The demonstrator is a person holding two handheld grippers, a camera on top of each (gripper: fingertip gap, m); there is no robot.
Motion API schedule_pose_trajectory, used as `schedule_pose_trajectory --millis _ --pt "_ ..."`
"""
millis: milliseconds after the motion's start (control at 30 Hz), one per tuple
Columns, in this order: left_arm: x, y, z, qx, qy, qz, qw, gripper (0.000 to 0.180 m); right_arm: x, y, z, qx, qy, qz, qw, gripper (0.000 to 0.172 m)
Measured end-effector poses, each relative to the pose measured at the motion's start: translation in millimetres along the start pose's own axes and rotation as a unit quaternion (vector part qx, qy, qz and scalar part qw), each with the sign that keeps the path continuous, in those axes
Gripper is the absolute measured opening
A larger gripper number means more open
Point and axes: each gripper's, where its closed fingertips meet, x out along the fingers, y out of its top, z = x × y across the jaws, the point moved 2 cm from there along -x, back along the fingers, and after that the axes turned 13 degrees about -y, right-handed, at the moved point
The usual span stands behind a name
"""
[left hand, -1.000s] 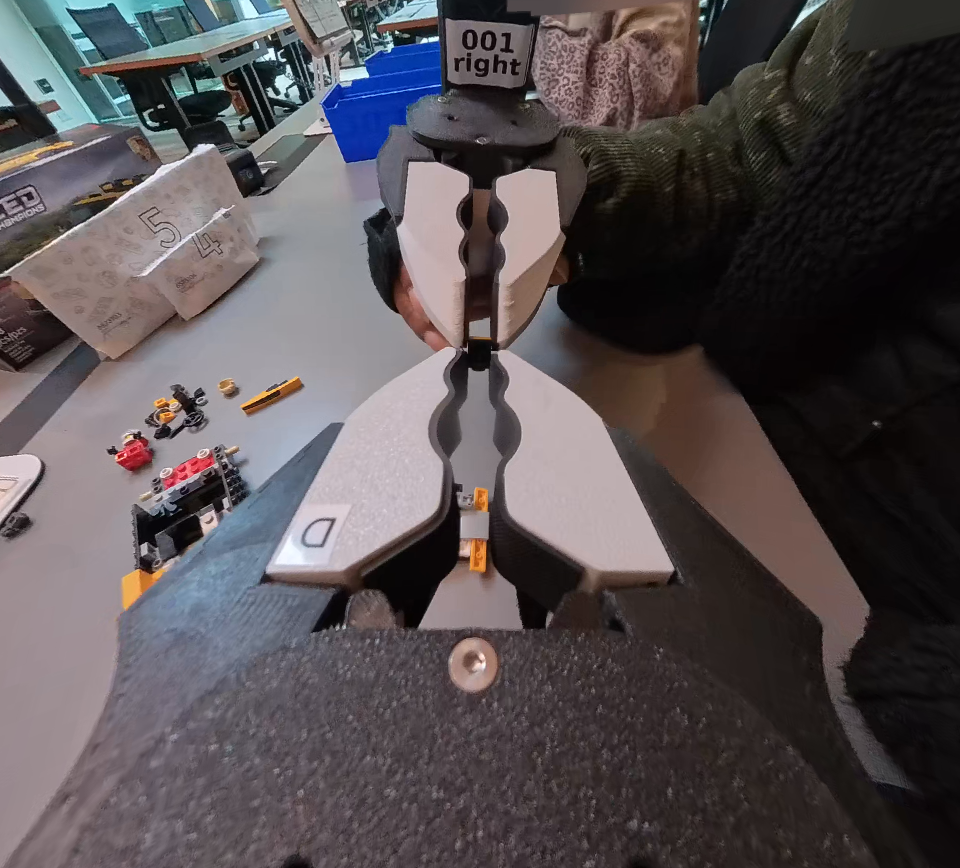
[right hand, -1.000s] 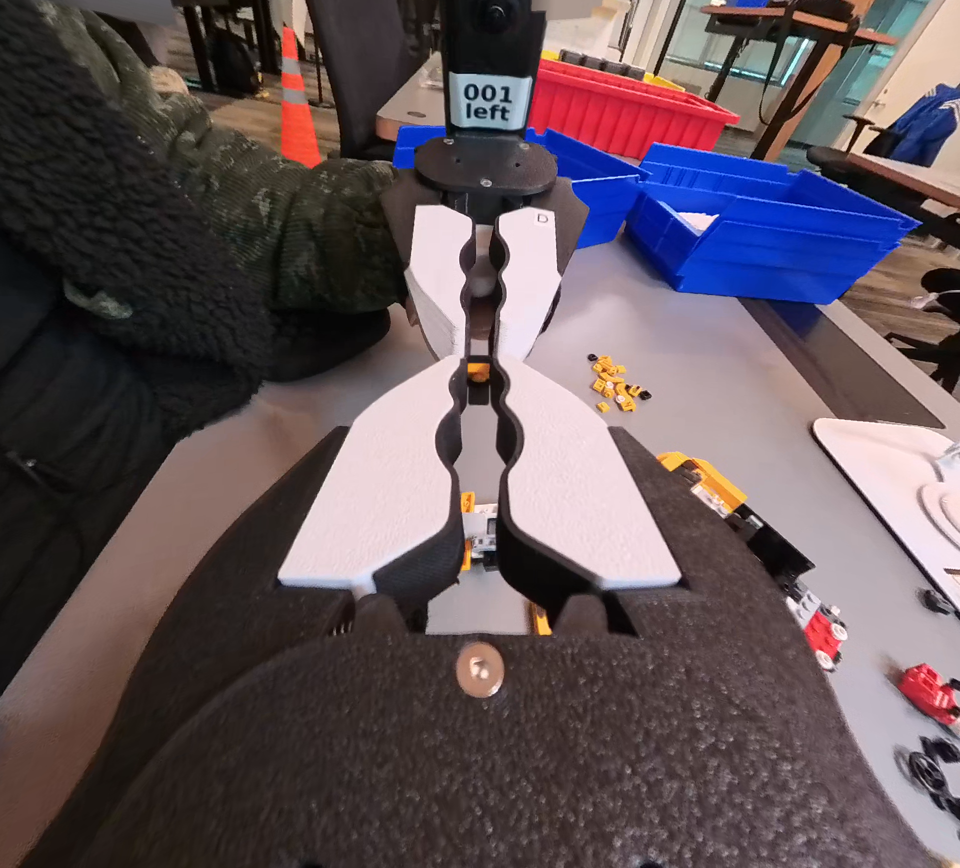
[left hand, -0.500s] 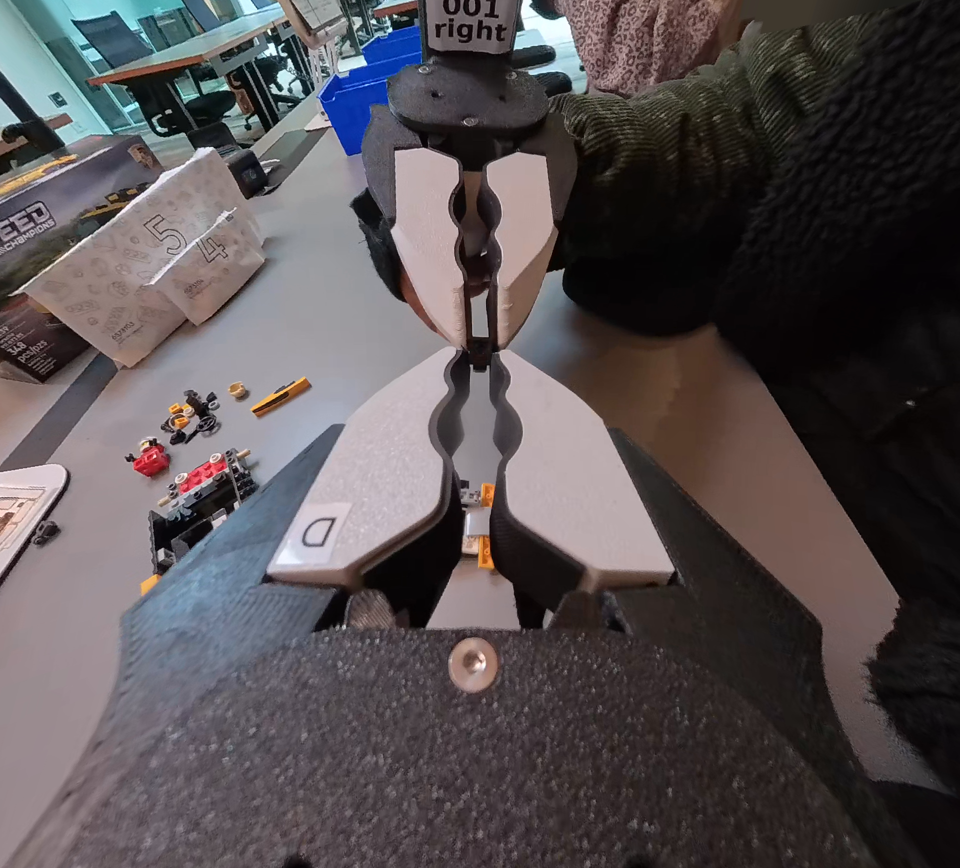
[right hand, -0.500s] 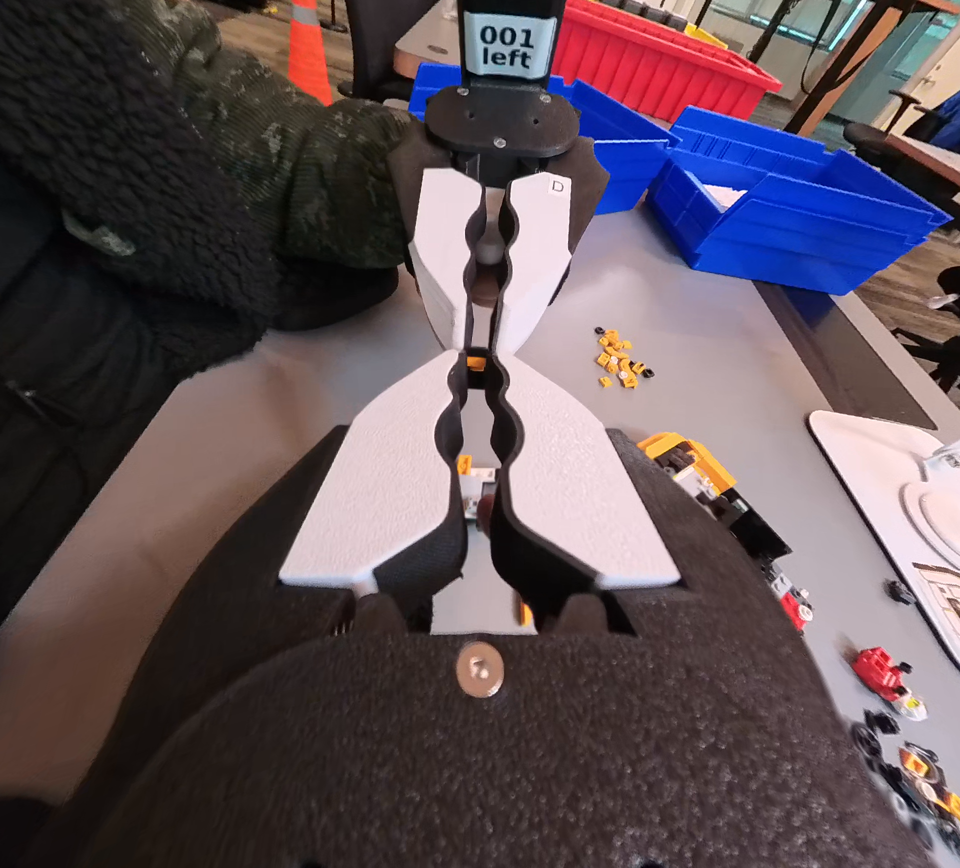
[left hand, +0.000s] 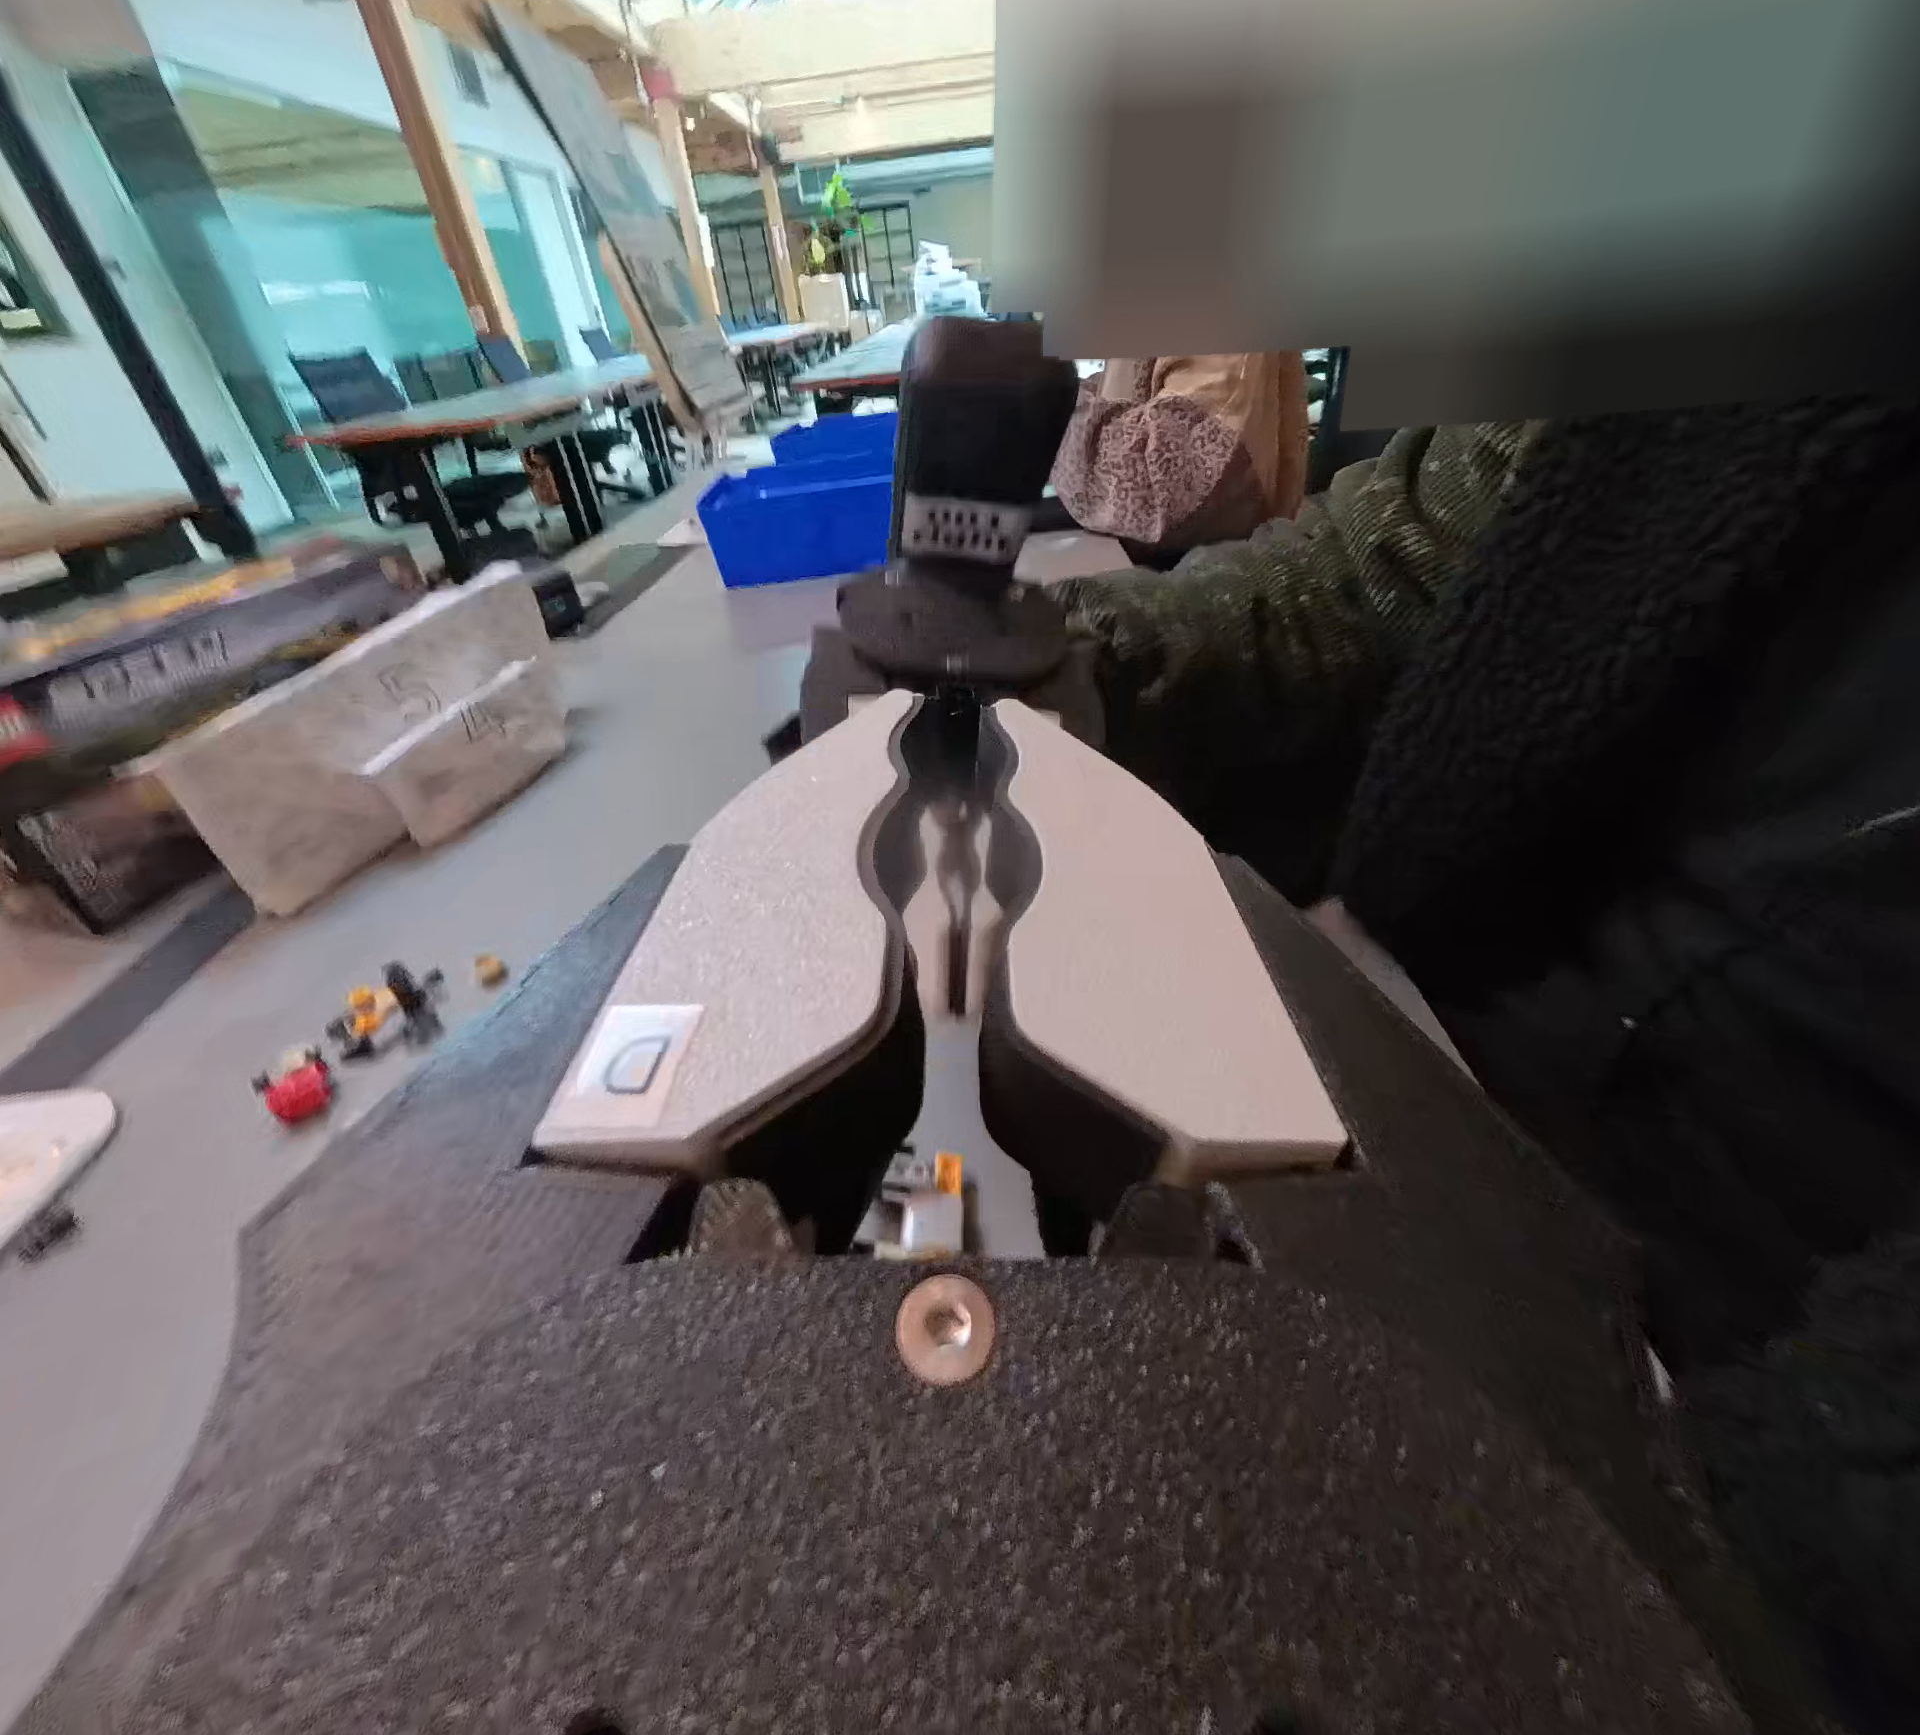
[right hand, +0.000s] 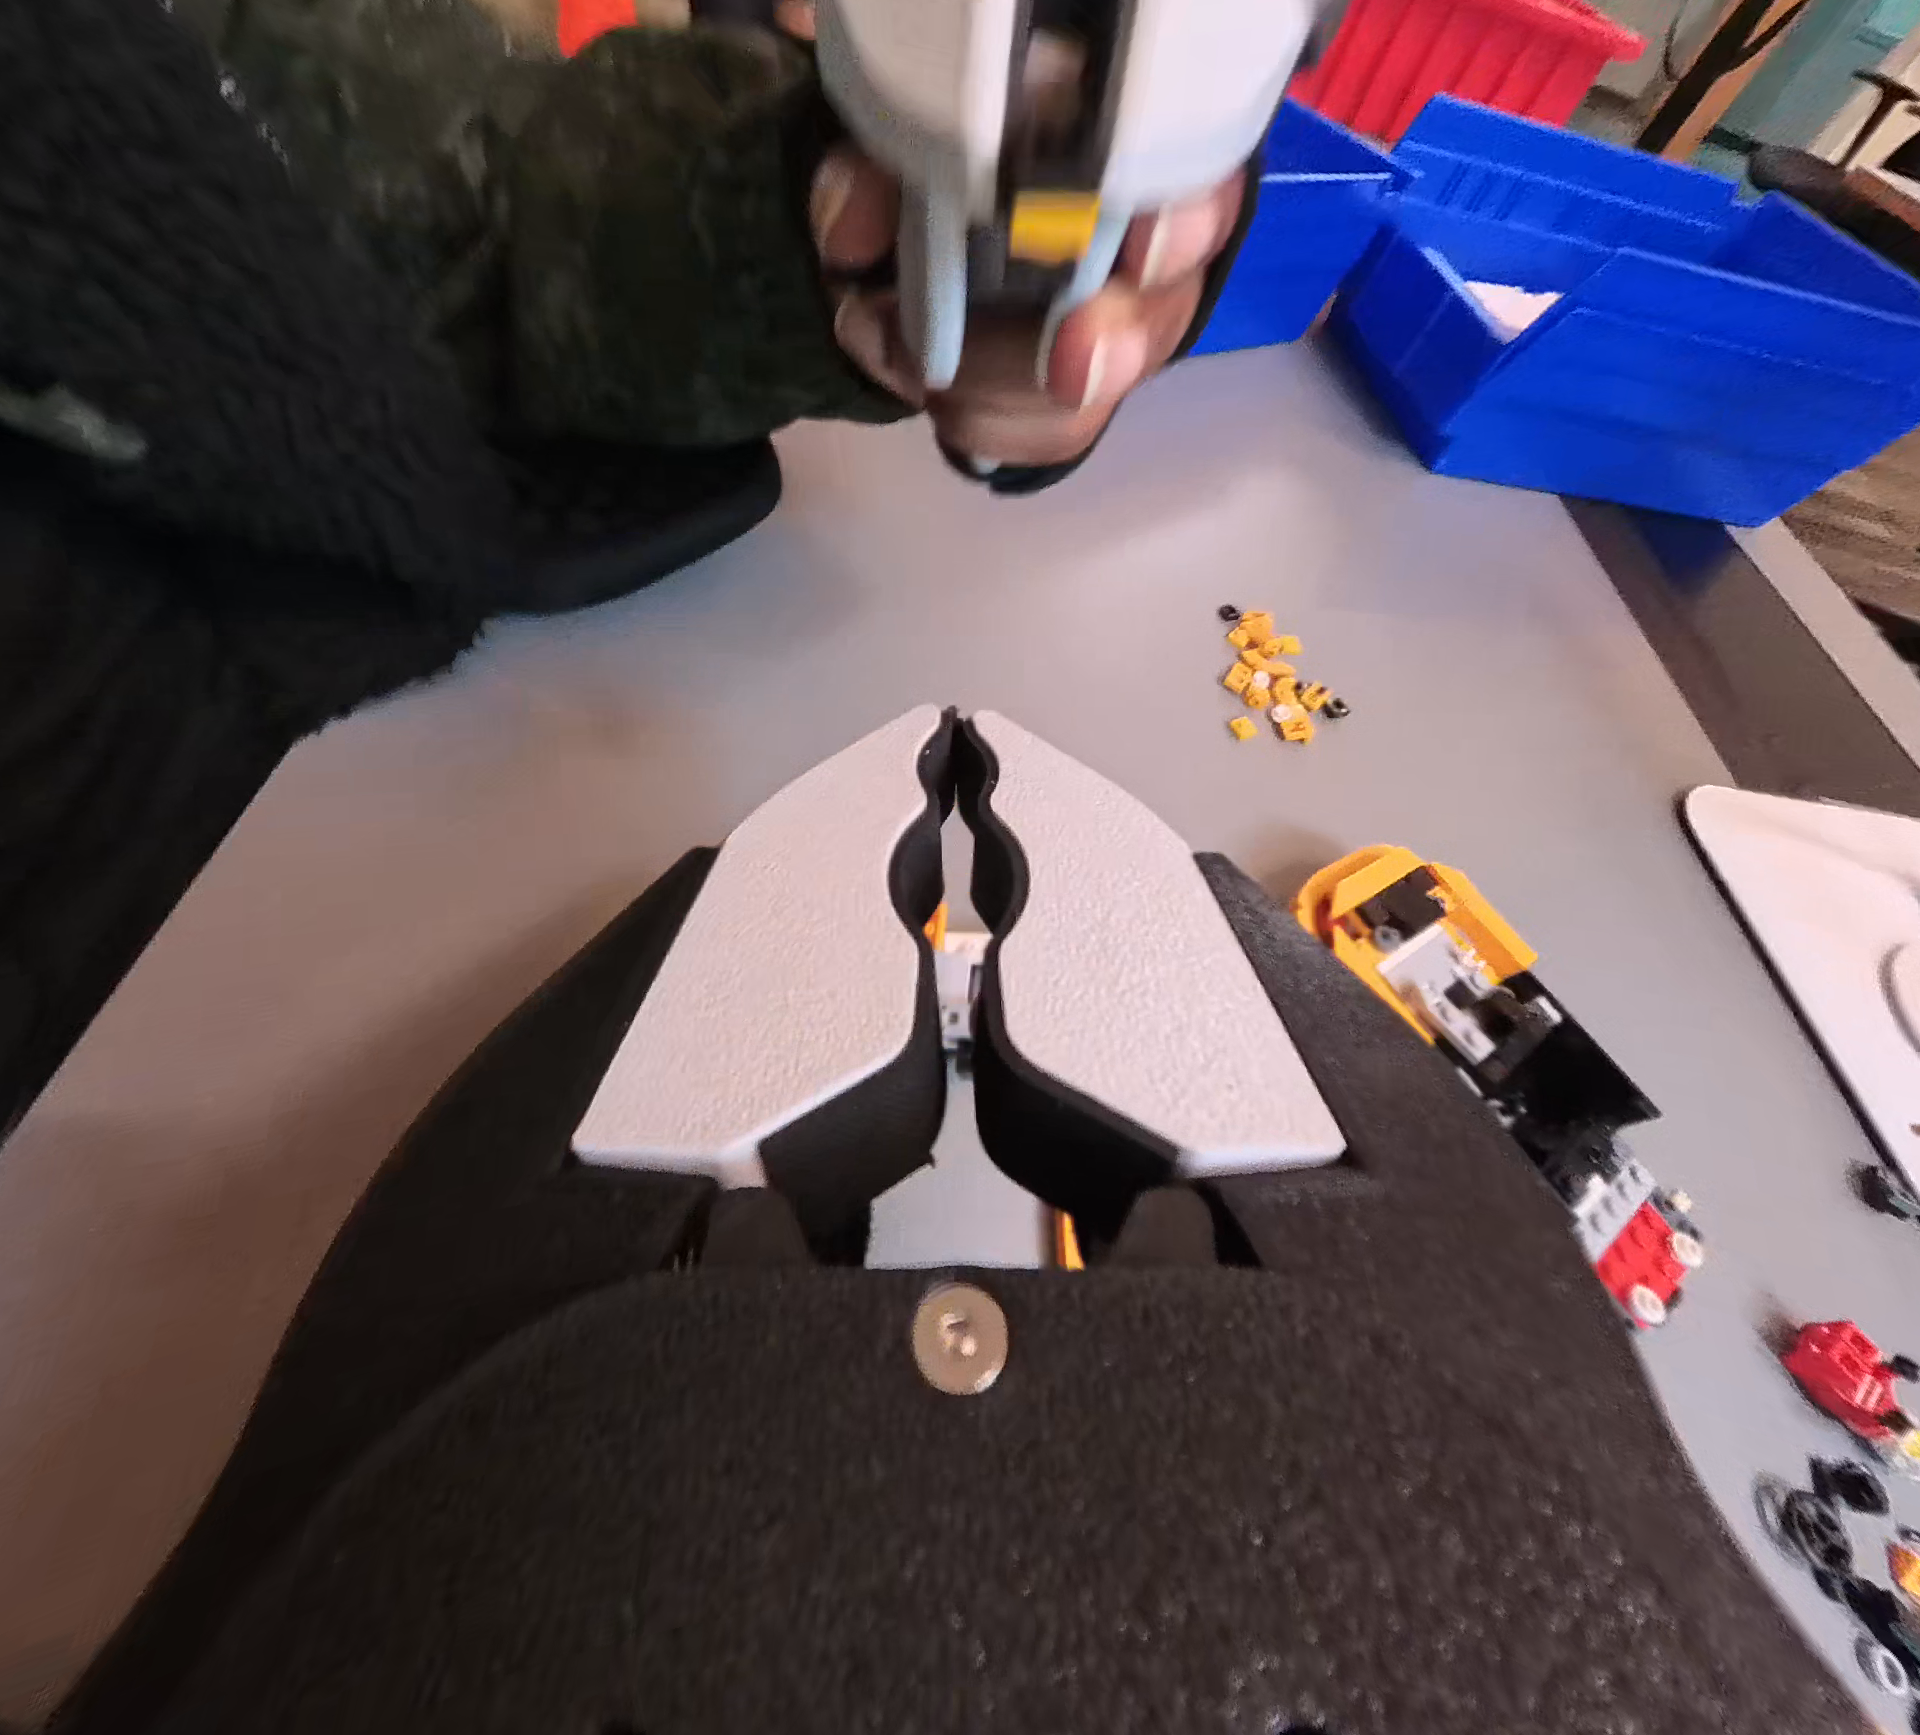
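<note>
Orange brick [right hand: 1049, 225], small and of hard smooth plastic, lies crosswise between the pale fingers of the left claw [right hand: 992, 366], which pinches it high above the grey surface [right hand: 935, 563]. The right claw [right hand: 951, 724] is pressed together on nothing. It is lower, well apart, and points toward the brick.

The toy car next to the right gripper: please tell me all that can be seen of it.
The toy car is a half-built brick model that looks like plastic. Its near end is orange-yellow with black and white parts, its middle is black, and its far end is red and white with small pale wheels. It lies lengthwise on the grey table, right beside the black body of the right gripper, which hides part of it. No gripper holds it. Loose red and black pieces lie near it.
</note>
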Motion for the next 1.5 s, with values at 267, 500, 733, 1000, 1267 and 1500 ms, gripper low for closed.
schedule_pose_trajectory --millis 267,500,733,1000,1267,1500 --pt "-3.7 -13.7 -13.4 -0.091 -0.016 0.049 0.994 0.008 -25.3 39.9 25.1 0.098 -0.061 0.115 0.987 0.020" --pt "8.9 -17.3 -11.0 -0.097 -0.027 0.051 0.994 0.008 -24.3 42.9 21.3 0.129 -0.042 0.124 0.983 0.014" --pt "9.7 -14.8 -6.1 -0.078 -0.026 0.036 0.996 0.008 -23.9 49.1 13.2 0.159 -0.011 0.144 0.977 0.007" --pt "8.3 -19.3 -3.5 -0.072 -0.025 0.010 0.997 0.008 -23.6 44.1 11.5 0.131 -0.023 0.124 0.983 0.007" --pt "-0.1 9.7 -9.3 -0.051 -0.010 0.070 0.996 0.000 15.1 -2.5 -12.8 0.097 0.022 -0.003 0.995 0.000" --pt "-15.1 -11.7 -25.7 -0.076 0.034 0.030 0.996 0.000 -7.5 -2.9 35.3 0.138 -0.050 0.035 0.989 0.000"
